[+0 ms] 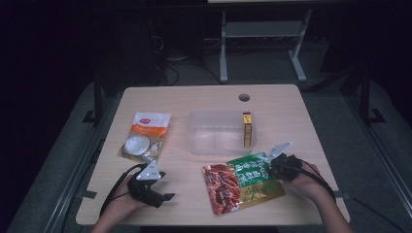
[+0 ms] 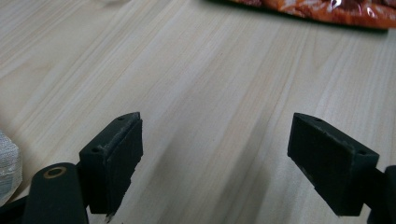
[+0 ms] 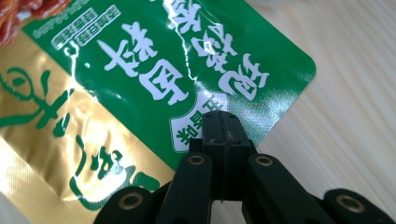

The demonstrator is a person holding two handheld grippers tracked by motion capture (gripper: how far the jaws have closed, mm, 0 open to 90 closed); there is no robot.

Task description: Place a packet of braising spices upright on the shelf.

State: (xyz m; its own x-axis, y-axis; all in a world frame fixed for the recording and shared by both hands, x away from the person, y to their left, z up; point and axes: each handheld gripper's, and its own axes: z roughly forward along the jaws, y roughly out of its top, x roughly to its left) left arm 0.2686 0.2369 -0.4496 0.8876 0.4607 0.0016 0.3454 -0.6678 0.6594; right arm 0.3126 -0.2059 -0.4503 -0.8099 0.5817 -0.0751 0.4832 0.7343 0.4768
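Observation:
A flat snack packet (image 1: 243,182), green and gold with a red window, lies near the table's front edge. My right gripper (image 1: 270,163) rests over its upper right corner. In the right gripper view the packet (image 3: 140,70) lies under the right gripper (image 3: 222,126), whose jaws are pressed together with nothing visible between them. My left gripper (image 1: 164,187) hovers low at the front left. In the left gripper view the left gripper (image 2: 215,158) stands open over bare wood, with an orange packet edge (image 2: 327,11) at the top.
A clear plastic container (image 1: 204,138) stands mid-table with a yellow box (image 1: 248,128) upright against its right wall. A white and orange packet (image 1: 145,136) lies to its left. A cable hole (image 1: 244,97) sits near the far edge. Dark floor surrounds the table (image 1: 194,99).

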